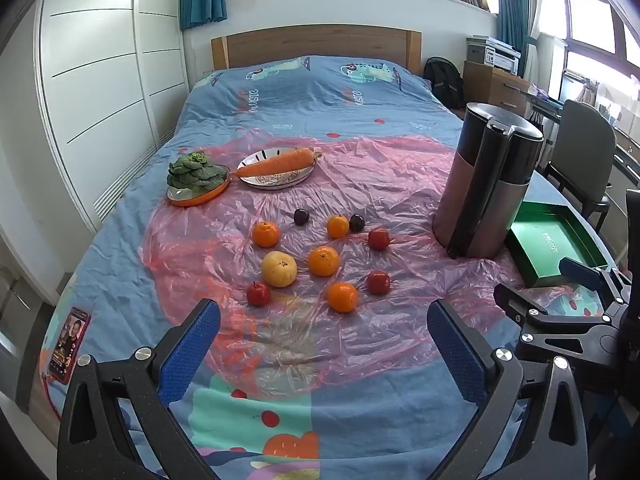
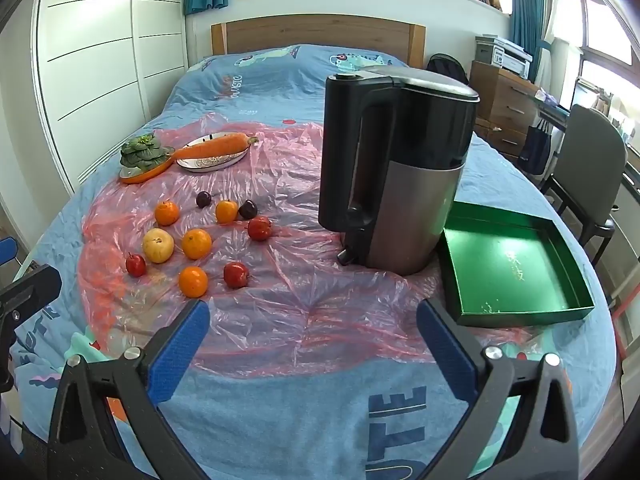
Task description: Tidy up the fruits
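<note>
Loose fruit lies on a pink plastic sheet [image 1: 400, 184] spread over the bed: several oranges [image 1: 323, 261] [image 2: 196, 243], a yellow pear-like fruit [image 1: 279, 269] [image 2: 158, 245], three small red apples [image 1: 258, 293] [image 2: 236, 274] and two dark plums [image 1: 301, 216] [image 2: 203, 199]. A green open box [image 1: 554, 240] [image 2: 516, 268] sits at the right. My left gripper [image 1: 323, 334] hovers open just before the fruit, nothing between its blue pads. My right gripper [image 2: 313, 334] is open too, over bare plastic between the fruit and the box. Part of the right gripper's black frame [image 1: 560, 320] shows at the right edge of the left wrist view.
A tall black and silver kettle [image 1: 486, 180] [image 2: 396, 168] stands between the fruit and the box. Behind the fruit, a carrot [image 1: 276, 164] lies on a plate and a leafy green [image 1: 196, 172] in an orange dish. A phone [image 1: 68, 346] rests near the bed's left edge.
</note>
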